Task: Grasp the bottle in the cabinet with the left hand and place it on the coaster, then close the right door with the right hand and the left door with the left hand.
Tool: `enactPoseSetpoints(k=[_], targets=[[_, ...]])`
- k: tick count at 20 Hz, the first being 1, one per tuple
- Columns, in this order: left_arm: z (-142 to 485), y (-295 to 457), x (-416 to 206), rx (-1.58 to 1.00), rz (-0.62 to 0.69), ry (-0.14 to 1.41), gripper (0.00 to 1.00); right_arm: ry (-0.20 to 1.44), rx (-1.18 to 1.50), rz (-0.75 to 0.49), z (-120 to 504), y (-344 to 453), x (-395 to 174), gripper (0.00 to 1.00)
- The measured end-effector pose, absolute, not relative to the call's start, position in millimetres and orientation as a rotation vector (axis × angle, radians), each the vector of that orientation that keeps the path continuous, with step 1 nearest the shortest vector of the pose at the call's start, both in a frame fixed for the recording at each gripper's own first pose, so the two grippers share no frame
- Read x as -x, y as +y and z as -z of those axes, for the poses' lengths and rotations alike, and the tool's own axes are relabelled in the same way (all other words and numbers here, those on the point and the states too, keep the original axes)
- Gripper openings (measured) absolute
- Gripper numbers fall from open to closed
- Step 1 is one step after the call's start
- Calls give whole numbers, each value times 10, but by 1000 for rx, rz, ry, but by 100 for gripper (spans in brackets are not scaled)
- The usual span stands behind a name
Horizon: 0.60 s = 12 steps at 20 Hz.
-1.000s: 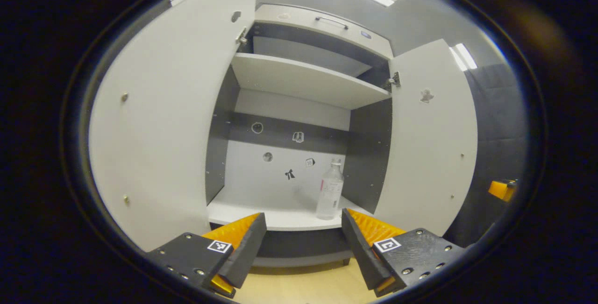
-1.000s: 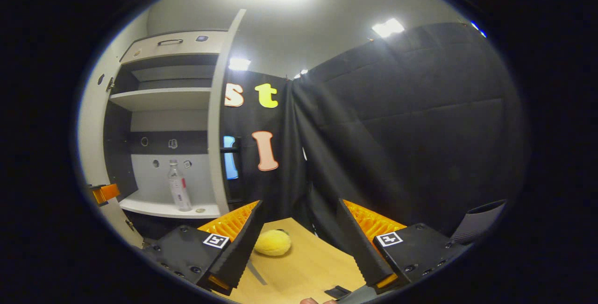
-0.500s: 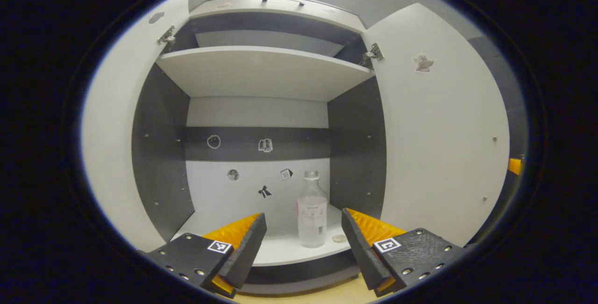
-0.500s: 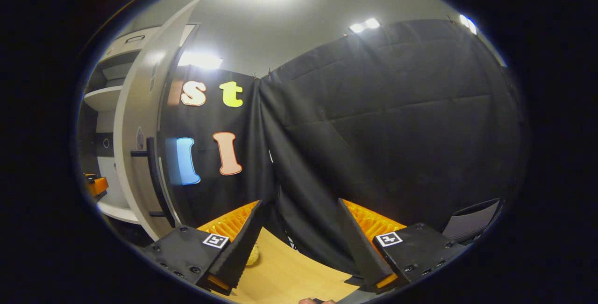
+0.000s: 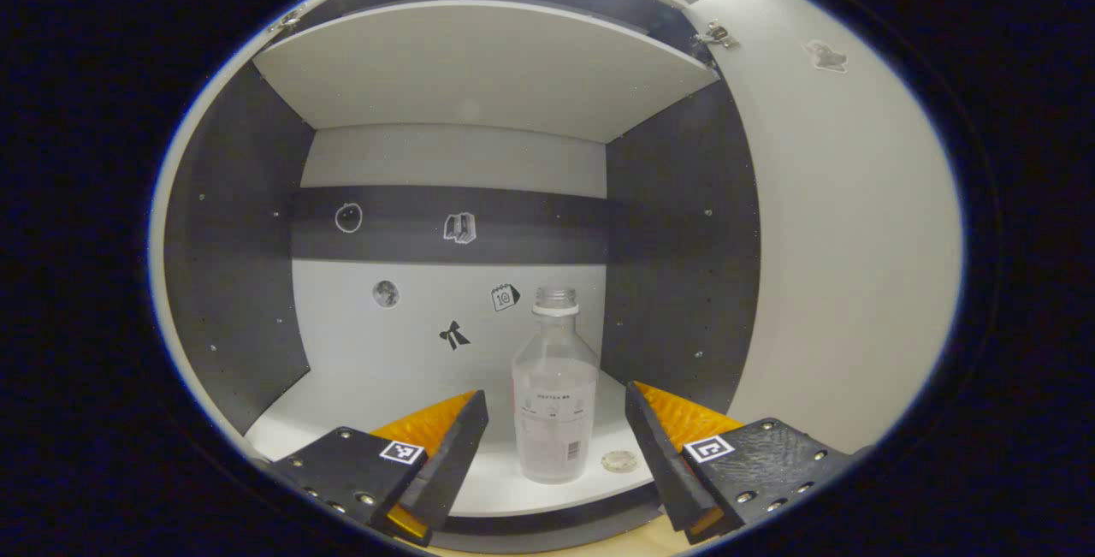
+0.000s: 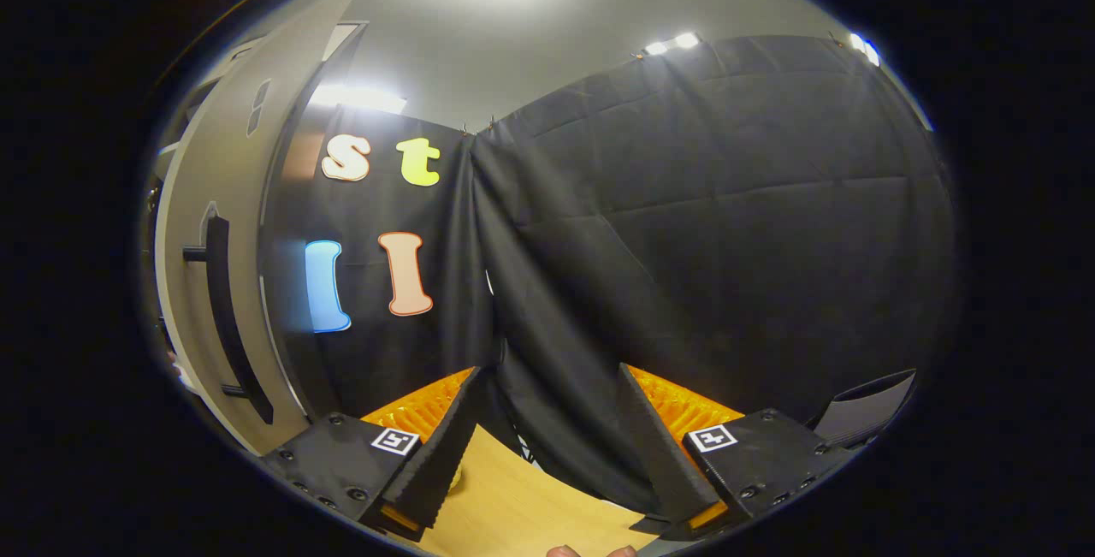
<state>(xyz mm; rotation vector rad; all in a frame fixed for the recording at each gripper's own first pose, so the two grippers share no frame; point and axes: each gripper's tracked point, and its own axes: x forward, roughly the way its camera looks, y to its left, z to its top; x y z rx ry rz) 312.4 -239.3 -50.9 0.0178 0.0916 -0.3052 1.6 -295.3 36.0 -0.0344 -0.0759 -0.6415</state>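
Note:
A clear plastic bottle [image 5: 554, 399] with a label stands upright on the white lower shelf [image 5: 342, 420] of the open cabinet, toward its right side. My left gripper [image 5: 556, 463] is open, and the bottle stands between its fingers a little farther in, untouched. The right door's inner face [image 5: 847, 223] stands open on the right of the left gripper view. In the right gripper view my right gripper [image 6: 547, 463] is open and holds nothing, over a wooden table [image 6: 522, 514]. The right door's outer face [image 6: 210, 283] with its dark handle [image 6: 227, 309] is at the left.
A small round disc [image 5: 618, 460] lies on the shelf just right of the bottle. An upper shelf [image 5: 479, 69] spans the cabinet above. Stickers dot the back wall. A dark object [image 6: 864, 420] sits at the right edge of the right gripper view.
My left gripper has moved in toward the cabinet, so the bottle now looms large between its fingers. My right gripper has swung right past the open door's outer side.

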Motion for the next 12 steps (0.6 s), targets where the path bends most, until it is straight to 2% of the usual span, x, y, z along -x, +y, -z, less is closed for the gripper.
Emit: enactPoseSetpoints(k=[4, 5, 6, 8, 9, 10, 12], targets=[[584, -2497, -3286, -24, 325, 97, 94, -52, 32, 646, -319, -3037, -214, 98], [594, -2514, -3319, -29, 324, 96, 100, -49, 31, 648, -311, -3032, -223, 98], [612, -2538, -3334, -28, 326, 97, 94, -46, 31, 650, -311, -3033, -242, 98], [662, -2559, -3373, -27, 327, 105, 94, -39, 29, 653, -293, -3030, -252, 98], [671, -2564, -3392, -31, 325, 107, 100, -34, 30, 653, -284, -3038, -274, 98], [690, -2578, -3418, -34, 325, 110, 91, -31, 32, 652, -287, -3038, -286, 98], [700, -2560, -3439, -42, 319, 108, 92, -25, 39, 655, -271, -3027, -313, 98]])
